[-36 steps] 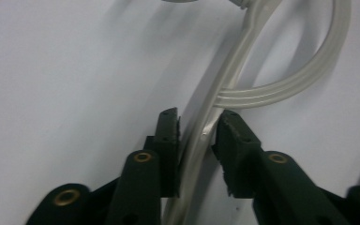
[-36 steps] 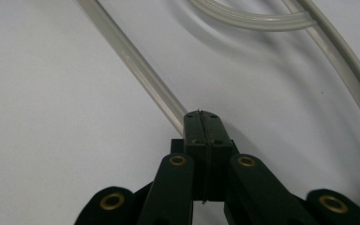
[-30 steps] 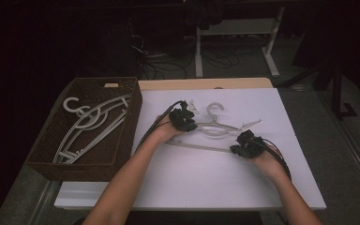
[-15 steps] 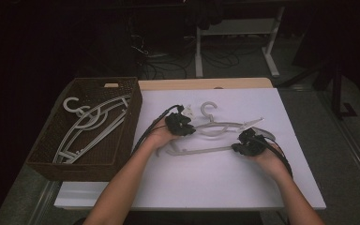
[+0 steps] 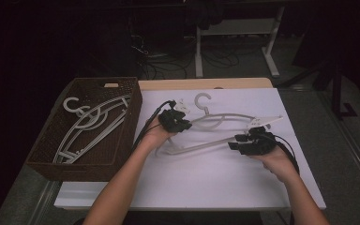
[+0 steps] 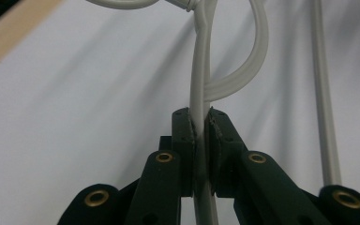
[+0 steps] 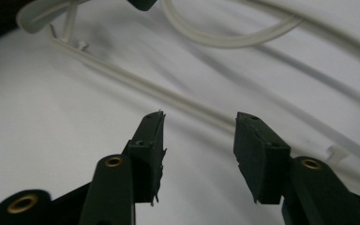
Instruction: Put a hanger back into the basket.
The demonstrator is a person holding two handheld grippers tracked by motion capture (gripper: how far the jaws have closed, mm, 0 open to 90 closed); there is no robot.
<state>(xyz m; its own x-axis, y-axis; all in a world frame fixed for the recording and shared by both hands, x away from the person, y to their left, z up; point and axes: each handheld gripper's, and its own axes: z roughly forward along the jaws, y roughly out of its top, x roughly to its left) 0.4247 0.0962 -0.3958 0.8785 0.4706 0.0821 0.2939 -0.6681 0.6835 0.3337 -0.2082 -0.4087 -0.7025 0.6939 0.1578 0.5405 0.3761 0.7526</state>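
1. The left gripper (image 6: 200,140) is clamped on the hanger (image 5: 215,123), pads pinching its thin flat arm just below the neck.
2. The right gripper (image 7: 199,140) has just been opening; its jaws stand apart with nothing between them, the hanger's bar (image 7: 168,96) lying beyond the tips.
3. The hanger lies tilted over the white table (image 5: 206,178), right of the basket (image 5: 51,150) that holds other hangers.
4. It looks light, stiff and smooth: probably slippery plastic that could pivot in a one-point grip.
5. Holding near the neck, close to its balance, seems best.
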